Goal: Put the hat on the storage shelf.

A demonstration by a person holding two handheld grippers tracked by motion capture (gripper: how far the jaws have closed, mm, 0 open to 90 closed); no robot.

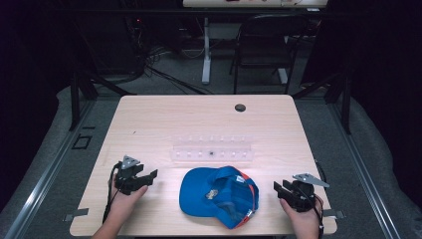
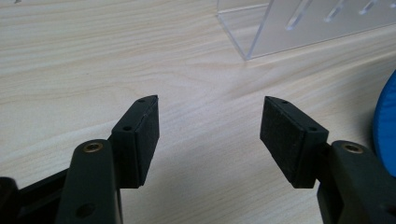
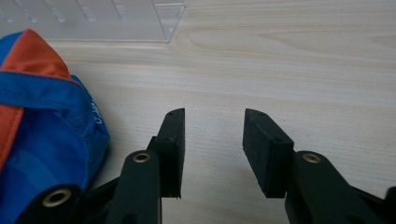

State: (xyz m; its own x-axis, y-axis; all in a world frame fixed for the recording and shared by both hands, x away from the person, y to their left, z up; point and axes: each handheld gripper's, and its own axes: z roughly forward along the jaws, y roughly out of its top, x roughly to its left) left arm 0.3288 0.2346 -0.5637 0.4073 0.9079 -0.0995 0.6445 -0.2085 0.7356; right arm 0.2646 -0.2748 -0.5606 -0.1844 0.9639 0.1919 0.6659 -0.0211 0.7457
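Note:
A blue cap (image 1: 219, 195) with orange trim lies upside down near the table's front edge, its brim toward the left. My left gripper (image 1: 151, 176) rests on the table to the left of the cap, held in a hand, jaws open and nothing between them. In the left gripper view my left gripper (image 2: 209, 122) sees the cap's brim (image 2: 385, 126) at the right edge. My right gripper (image 1: 277, 187) sits to the right of the cap, open and holding nothing. The right gripper view has my right gripper (image 3: 214, 126) over bare wood, with the cap (image 3: 42, 126) at the left.
A clear acrylic rack (image 1: 211, 149) with a row of small pegs stands behind the cap at mid-table; its corner (image 2: 261, 32) and end (image 3: 116, 21) appear in the gripper views. A round cable hole (image 1: 240, 107) is at the table's back. A chair (image 1: 266, 45) stands beyond.

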